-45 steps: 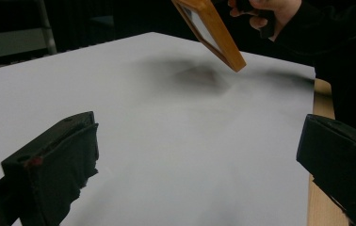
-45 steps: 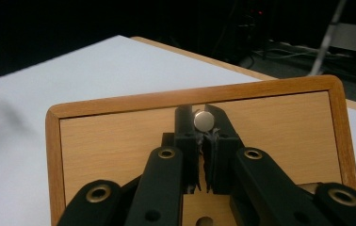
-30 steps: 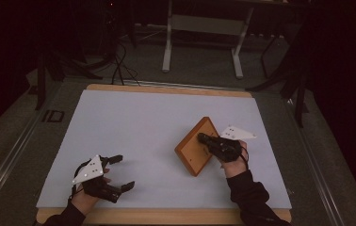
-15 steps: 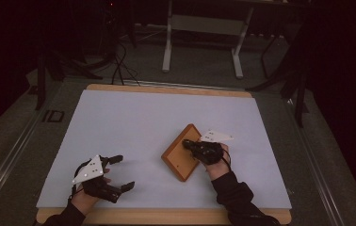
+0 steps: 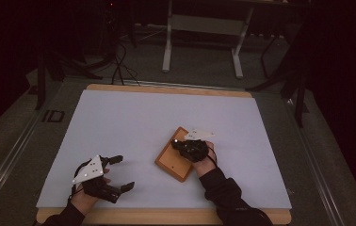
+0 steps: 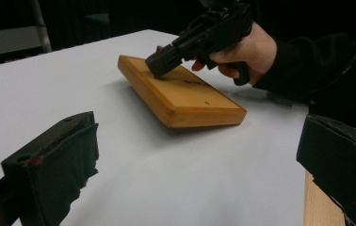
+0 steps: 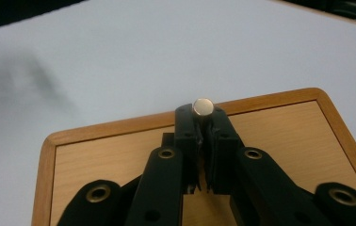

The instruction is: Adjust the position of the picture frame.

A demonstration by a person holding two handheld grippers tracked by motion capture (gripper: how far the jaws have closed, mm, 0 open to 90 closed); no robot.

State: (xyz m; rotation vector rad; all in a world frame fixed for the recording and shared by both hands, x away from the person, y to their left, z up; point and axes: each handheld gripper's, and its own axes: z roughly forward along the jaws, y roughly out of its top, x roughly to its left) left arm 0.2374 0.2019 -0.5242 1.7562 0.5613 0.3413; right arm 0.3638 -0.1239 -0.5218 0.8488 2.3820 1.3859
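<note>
A flat wooden board (image 5: 173, 162) with a raised rim lies slantwise on the white table cover, right of centre. My right gripper (image 5: 177, 143) rests its tips on the board's far part, shut on a small round-headed metal peg (image 7: 203, 107); whether the peg is fixed to the board (image 7: 284, 136) I cannot tell. The left gripper view shows the same board (image 6: 190, 99) with the right gripper (image 6: 159, 66) pressing down on it. My left gripper (image 5: 123, 173) sits near the front left edge, open wide with nothing between its fingers (image 6: 49, 169).
The white cover (image 5: 143, 113) spreads over a wooden table whose bare edge (image 5: 166, 217) runs along the front. Beyond the far edge stand the legs of a metal frame (image 5: 199, 47) and cables (image 5: 119, 66) on the dark floor.
The board has slid left and toward the person, with the right gripper moving along on it. The left gripper has stayed in place, open.
</note>
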